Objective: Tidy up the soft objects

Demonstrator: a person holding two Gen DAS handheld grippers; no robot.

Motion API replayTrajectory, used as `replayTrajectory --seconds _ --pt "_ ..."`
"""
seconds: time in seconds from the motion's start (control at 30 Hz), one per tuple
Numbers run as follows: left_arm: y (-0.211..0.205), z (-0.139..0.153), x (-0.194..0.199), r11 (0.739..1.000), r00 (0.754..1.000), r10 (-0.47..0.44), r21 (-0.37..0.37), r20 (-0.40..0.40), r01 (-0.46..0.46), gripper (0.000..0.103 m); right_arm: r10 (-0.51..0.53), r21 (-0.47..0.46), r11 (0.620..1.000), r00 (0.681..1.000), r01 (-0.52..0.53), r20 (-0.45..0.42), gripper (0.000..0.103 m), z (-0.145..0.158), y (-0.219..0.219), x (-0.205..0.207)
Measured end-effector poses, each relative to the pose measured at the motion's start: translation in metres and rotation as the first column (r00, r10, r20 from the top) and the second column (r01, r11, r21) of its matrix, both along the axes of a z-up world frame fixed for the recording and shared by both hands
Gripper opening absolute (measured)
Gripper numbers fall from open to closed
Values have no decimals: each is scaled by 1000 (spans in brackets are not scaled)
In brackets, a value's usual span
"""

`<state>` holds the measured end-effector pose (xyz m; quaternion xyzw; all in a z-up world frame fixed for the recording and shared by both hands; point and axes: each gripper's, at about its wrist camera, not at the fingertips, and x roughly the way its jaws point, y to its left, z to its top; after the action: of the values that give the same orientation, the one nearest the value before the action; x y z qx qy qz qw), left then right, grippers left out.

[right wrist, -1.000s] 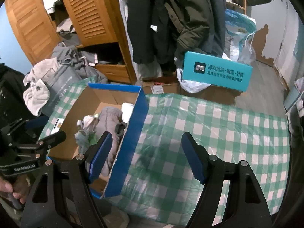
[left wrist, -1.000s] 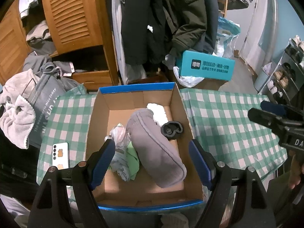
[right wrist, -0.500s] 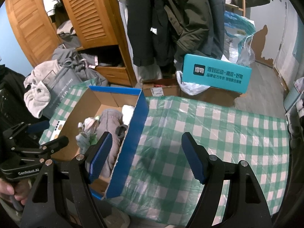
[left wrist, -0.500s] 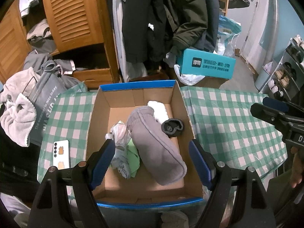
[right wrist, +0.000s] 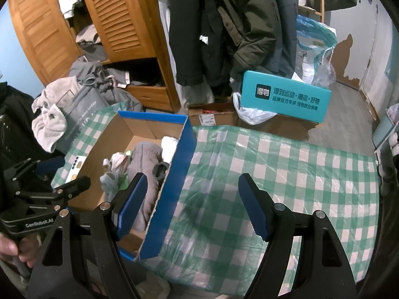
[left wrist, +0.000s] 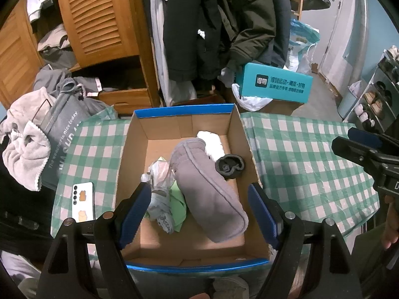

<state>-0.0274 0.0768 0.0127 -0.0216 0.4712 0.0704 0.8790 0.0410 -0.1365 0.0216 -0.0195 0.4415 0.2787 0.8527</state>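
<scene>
A cardboard box with blue rims [left wrist: 183, 111] [right wrist: 185, 149] stands on a green-checked tablecloth [left wrist: 299, 164] [right wrist: 274, 174]. Inside lie a long grey soft bundle [left wrist: 207, 189] [right wrist: 144, 159], a white fluffy piece [left wrist: 212, 144], a dark rolled sock [left wrist: 230, 167], and pale and green cloths [left wrist: 167, 199]. My left gripper [left wrist: 199, 214] hovers open above the box with nothing between its blue pads. My right gripper [right wrist: 192, 206] hangs open over the box's right wall and the cloth, empty. Each gripper shows at the edge of the other's view.
A white phone [left wrist: 83, 201] lies on the cloth left of the box. A grey bag with towels [left wrist: 49, 137] sits at the table's left. Behind are a wooden wardrobe [left wrist: 99, 25], hanging coats [left wrist: 212, 25], a teal box [left wrist: 276, 83] and a shoe rack [left wrist: 374, 99].
</scene>
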Motion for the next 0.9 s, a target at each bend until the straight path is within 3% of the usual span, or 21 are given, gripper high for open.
replayTrajectory --seconds 0.9 --pt "1 -2 -3 1000 1000 0 4 19 -1 81 -1 -1 1000 1000 1 1 75 0 0 0"
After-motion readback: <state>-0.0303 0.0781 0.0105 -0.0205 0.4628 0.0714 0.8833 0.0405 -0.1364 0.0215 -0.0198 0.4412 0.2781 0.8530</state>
